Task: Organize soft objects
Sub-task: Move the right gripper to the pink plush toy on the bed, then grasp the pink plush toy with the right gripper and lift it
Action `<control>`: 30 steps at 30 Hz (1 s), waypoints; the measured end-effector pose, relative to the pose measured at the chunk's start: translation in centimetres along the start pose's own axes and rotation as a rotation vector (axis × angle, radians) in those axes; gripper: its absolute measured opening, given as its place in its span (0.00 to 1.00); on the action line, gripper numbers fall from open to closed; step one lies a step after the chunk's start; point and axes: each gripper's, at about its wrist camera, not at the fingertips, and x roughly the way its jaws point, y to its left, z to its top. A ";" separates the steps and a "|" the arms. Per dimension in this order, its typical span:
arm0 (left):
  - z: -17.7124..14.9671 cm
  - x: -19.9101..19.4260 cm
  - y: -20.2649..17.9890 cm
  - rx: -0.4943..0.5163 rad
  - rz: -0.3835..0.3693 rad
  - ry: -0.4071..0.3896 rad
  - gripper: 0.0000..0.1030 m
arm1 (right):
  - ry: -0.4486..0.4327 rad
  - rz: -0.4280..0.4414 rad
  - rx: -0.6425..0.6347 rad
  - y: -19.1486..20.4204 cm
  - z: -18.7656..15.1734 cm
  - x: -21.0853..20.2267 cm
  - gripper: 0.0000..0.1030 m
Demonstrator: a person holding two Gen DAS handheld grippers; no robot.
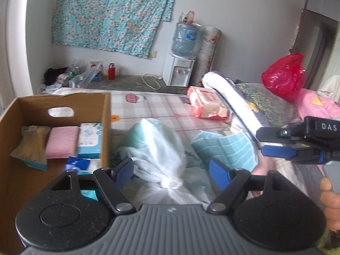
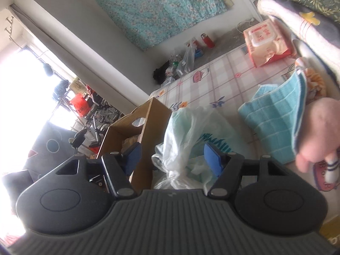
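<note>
Left wrist view: left gripper (image 1: 171,173) sits low center, jaws wide apart, nothing pinched, blue pads either side of a tied white plastic bag (image 1: 161,148) with mint-green cloth inside, lying on the bed (image 1: 161,106) with its checked pink sheet. Cardboard box (image 1: 106,127) at left of frame, open top, handle cutout in the far wall; inside it a pink folded cloth (image 1: 62,141), a tissue pack (image 1: 89,140) just right of it, a tan soft pack (image 1: 31,146) at its left, a blue-white pack (image 1: 81,165) nearer the camera. Teal checked towel (image 1: 225,146) right of the bag, partly lifted. Pink wet-wipes pack (image 1: 207,103) further up the sheet, beside a rolled white blanket (image 1: 231,108). Right gripper (image 1: 274,143) enters from right edge, jaws apart with a modest gap; cannot tell if they pinch anything. Red plastic bag (image 1: 283,75) upper right, water dispenser (image 1: 179,71) against the back wall, floral cloth (image 1: 112,12) hung above. Right wrist view: right gripper (image 2: 172,159) low center, jaws parted, the plastic bag (image 2: 187,131) bunched between the pads, contact unclear. Box (image 2: 146,127) just left of the bag, teal towel (image 2: 274,123) at right, a hand (image 2: 316,131) over its edge, wipes pack (image 2: 265,42) upper right.
</note>
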 end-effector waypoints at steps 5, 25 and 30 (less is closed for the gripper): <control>-2.2 4.1 -5.2 0.056 -0.094 0.039 0.77 | -0.045 -0.126 -0.002 -3.8 1.5 -3.5 0.63; -4.8 13.5 -14.4 0.112 -0.261 0.130 0.29 | 0.073 -0.272 0.180 -18.2 8.1 1.4 0.63; -4.9 14.5 -15.2 0.109 -0.270 0.159 0.27 | 0.123 -0.302 0.184 -19.4 9.2 4.1 0.63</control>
